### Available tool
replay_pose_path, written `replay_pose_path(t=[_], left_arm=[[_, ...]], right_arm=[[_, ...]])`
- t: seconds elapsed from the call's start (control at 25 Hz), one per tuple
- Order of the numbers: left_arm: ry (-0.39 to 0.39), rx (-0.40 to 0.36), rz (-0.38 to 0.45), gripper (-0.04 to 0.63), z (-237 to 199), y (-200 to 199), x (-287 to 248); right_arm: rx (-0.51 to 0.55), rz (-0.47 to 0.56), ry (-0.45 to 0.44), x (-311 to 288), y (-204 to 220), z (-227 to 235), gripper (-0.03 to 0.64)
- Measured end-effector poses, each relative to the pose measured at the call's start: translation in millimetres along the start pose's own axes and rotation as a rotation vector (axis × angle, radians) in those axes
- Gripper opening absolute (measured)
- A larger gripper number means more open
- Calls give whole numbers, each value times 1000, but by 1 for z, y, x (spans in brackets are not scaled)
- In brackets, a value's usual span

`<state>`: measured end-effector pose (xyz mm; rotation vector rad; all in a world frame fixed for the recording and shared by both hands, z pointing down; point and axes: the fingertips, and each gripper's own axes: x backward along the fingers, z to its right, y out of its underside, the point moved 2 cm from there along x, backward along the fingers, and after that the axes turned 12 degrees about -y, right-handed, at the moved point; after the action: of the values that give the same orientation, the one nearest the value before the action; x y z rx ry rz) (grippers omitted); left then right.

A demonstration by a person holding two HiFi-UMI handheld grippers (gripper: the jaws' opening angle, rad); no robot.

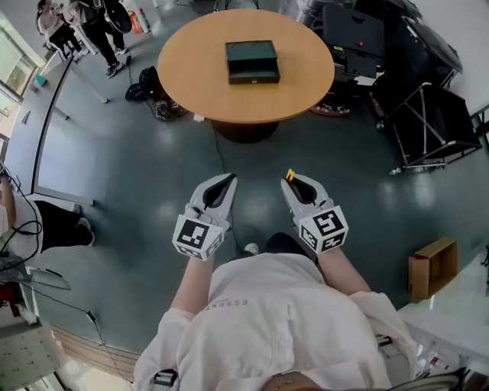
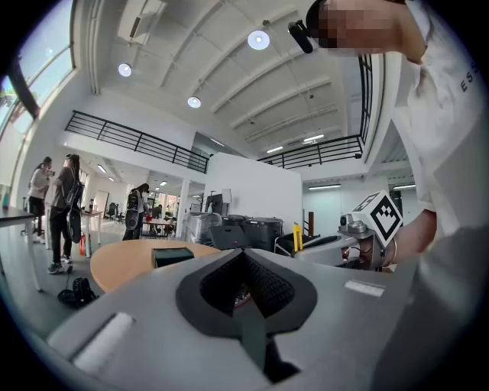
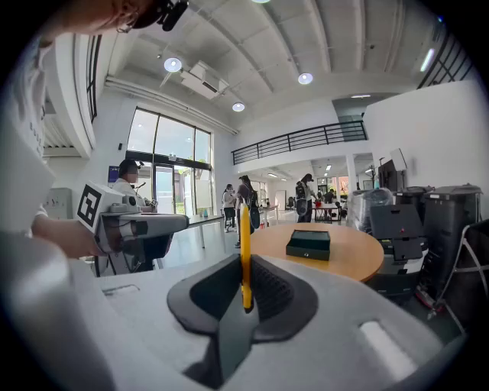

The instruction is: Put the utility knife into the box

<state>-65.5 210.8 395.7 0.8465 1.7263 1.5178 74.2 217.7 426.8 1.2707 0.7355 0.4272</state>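
A dark green box [image 1: 252, 62] sits shut on the round wooden table [image 1: 191, 61], well ahead of me. It also appears in the left gripper view as the box [image 2: 172, 256] and in the right gripper view as the box [image 3: 309, 244]. My right gripper [image 1: 294, 179] is shut on a yellow utility knife [image 3: 245, 252], which stands upright between the pads. Its yellow tip [image 1: 289, 175] pokes out past the jaws. My left gripper [image 1: 227, 180] is shut with nothing in it. Both grippers hover side by side over the floor, short of the table.
A cardboard box [image 1: 433, 266] stands on the floor at my right. Black carts and equipment [image 1: 428, 114] crowd the far right. Bags [image 1: 149, 88] lie by the table's left side. People [image 1: 84, 23] stand at the far left.
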Motion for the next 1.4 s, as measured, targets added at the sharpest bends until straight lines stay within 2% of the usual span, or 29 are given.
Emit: replay_pose_path(t=[0.2,0.44,0.68,1.0,1.16,1.4], left_arm=[[-4,26,-3,6,-16,7,-17],[-20,48,-18,6,-32,20,-59],[-52,48,-18,6,-68,11,-129],[-124,51,6,6,-120,-18,-244],[-142,48,3,6,-134,-23,-280],[-160,70,-35,6,-152,-15,-318]], right_arm=[[3,9,6,-19,-5,18,32],[-8,7,-7,-45,-2,61,32],[-10,7,-47,-95,-22,128,32],[-11,36,-81,-158,-71,244,32],[-8,37,-115,-180,-85,278,32],[-28,-4,-138,-210,-82,314,32]])
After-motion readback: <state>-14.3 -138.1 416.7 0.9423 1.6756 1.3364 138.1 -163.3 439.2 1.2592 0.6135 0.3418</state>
